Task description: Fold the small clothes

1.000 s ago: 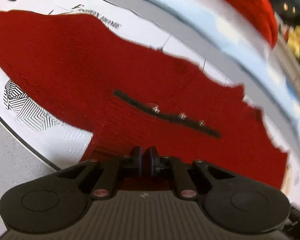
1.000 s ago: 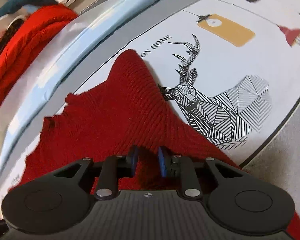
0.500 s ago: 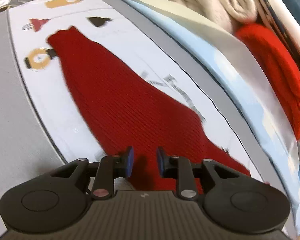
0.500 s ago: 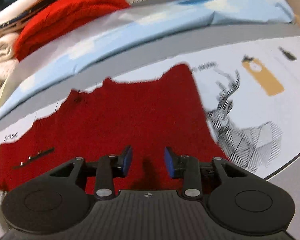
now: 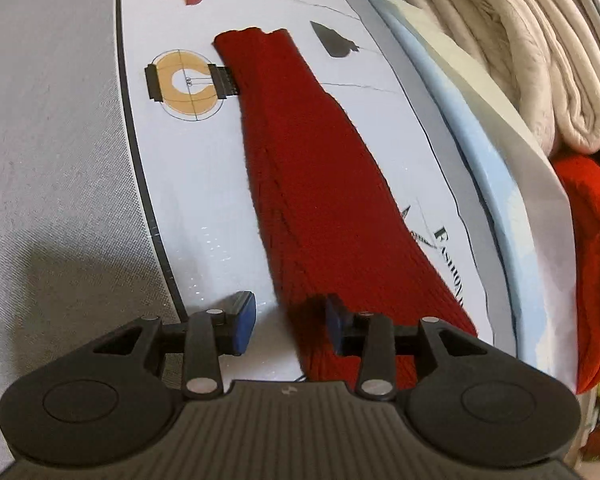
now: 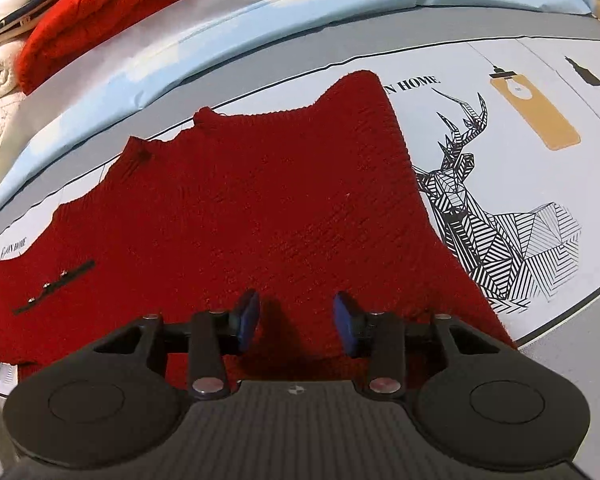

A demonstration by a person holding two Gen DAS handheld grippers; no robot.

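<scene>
red knit garment (image 6: pixel 260 208) lay flat for folding | left gripper (image 5: pixel 288 320), right gripper (image 6: pixel 296 316) apart after opening, nothing clamped

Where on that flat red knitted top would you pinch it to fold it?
Probably at its near edge. The red knitted top lies spread flat on the printed mat, so only an edge can be pinched. The right gripper has just been opening above the knit, nothing pressed between its pads; the left gripper is open over the near corner. Come from above, pads straddling the edge.
</scene>
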